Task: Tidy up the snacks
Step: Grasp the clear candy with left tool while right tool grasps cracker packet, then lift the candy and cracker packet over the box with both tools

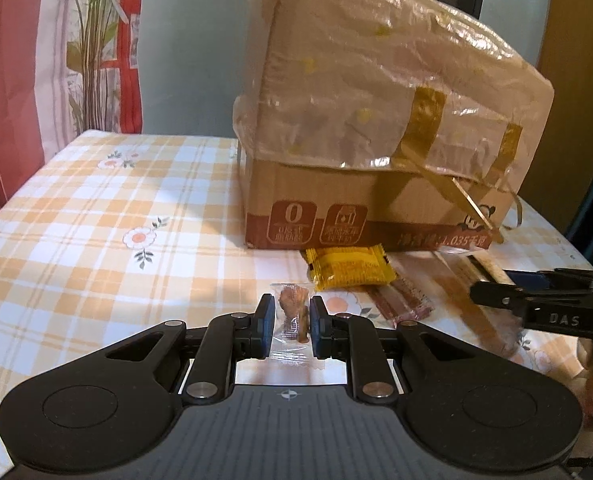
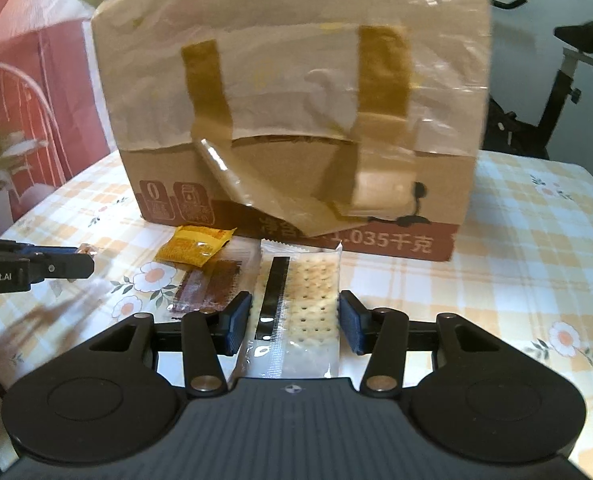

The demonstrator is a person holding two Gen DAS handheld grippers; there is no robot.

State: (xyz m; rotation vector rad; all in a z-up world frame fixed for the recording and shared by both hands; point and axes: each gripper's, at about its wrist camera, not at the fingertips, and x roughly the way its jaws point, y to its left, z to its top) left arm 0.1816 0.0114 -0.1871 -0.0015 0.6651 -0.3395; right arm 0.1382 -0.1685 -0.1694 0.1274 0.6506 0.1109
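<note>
Snacks lie in front of the box [image 1: 376, 200] on the surface [image 1: 96, 208], ready for sorting. The left tool [image 1: 291, 322] is clenched on a small candy [image 1: 292, 312], its long axis pointing at the box. The right tool [image 2: 295, 322] straddles the crackers [image 2: 312, 300], pointing likewise; whether it grips, I cannot tell.

You are working in a home: an orange-and-white checked flowered tablecloth [image 1: 96, 208] covers the table, a red-and-white leaf-patterned curtain [image 1: 56, 52] hangs far left, and what looks like a black exercise bike [image 2: 552, 80] stands far right, though it is blurred.
</note>
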